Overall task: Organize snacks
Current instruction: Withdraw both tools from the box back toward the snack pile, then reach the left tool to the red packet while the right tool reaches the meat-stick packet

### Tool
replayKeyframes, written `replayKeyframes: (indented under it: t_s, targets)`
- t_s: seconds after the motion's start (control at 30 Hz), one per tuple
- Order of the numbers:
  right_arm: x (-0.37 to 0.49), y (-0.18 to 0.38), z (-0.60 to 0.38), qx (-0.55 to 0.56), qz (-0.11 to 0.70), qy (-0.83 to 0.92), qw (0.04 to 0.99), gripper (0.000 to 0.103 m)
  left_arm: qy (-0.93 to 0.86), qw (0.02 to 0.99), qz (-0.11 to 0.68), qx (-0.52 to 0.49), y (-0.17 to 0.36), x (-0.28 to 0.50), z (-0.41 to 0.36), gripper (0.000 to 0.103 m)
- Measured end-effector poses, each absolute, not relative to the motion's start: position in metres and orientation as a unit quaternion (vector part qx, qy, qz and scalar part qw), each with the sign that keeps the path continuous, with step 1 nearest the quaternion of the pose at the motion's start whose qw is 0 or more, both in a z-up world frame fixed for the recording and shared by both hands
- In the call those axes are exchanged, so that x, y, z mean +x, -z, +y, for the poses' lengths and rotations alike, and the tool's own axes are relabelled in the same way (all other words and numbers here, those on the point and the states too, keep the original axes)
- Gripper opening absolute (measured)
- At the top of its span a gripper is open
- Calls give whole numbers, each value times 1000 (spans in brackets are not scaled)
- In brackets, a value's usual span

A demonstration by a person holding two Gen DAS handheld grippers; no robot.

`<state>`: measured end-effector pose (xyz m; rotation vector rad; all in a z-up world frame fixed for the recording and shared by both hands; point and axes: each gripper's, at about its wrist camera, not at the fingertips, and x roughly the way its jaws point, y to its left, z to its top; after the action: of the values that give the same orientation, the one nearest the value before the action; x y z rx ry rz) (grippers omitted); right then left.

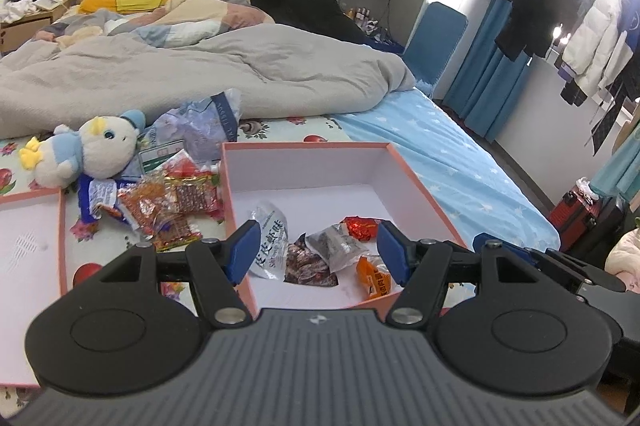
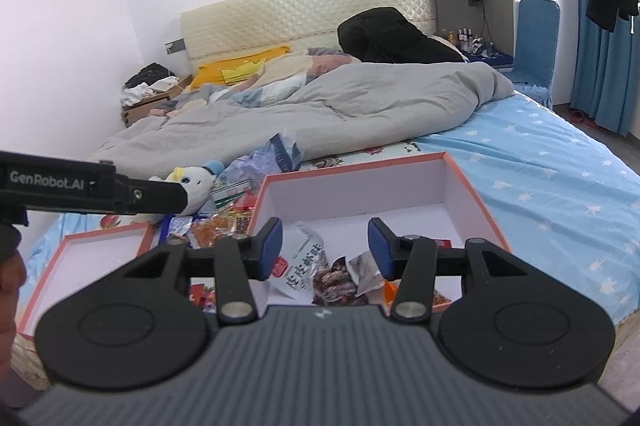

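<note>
A pink-rimmed white box [image 1: 304, 165] [image 2: 360, 181] lies on the bed and holds several snack packets: a silver-white one [image 1: 269, 246] [image 2: 304, 258], a dark brown one [image 1: 310, 266] [image 2: 334, 286], a red one [image 1: 362, 228] and an orange one [image 1: 370, 276]. A pile of loose orange and red snack packets [image 1: 172, 203] [image 2: 218, 224] lies left of the box. My left gripper [image 1: 318, 250] is open and empty above the box's near end. My right gripper [image 2: 325, 248] is open and empty above the same packets.
The box lid [image 1: 28, 238] [image 2: 96, 262] lies to the left. A plush duck [image 1: 94, 147] [image 2: 192, 183] and a crumpled plastic bag [image 1: 204, 125] sit behind the pile. A grey duvet [image 1: 192, 73] covers the far bed. The left gripper's body [image 2: 92, 187] crosses the right wrist view.
</note>
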<state>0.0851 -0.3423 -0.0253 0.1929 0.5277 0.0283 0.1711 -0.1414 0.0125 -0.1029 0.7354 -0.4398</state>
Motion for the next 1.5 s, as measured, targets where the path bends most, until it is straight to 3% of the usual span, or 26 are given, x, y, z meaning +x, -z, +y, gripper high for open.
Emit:
replayKeyframes:
  t_s: [0.57,1.07,1.5]
  targets:
    - [79,37,-286,66,273,-84,956,50,140,916,363,-97,10,140,-68,70]
    - [78,69,-235,45,310,-130,941,50,68,912,386,-121,59,111,6,70]
    - [130,74,-223,-52,328,-155,930,50,105,898,413,-106,118,170,14,70]
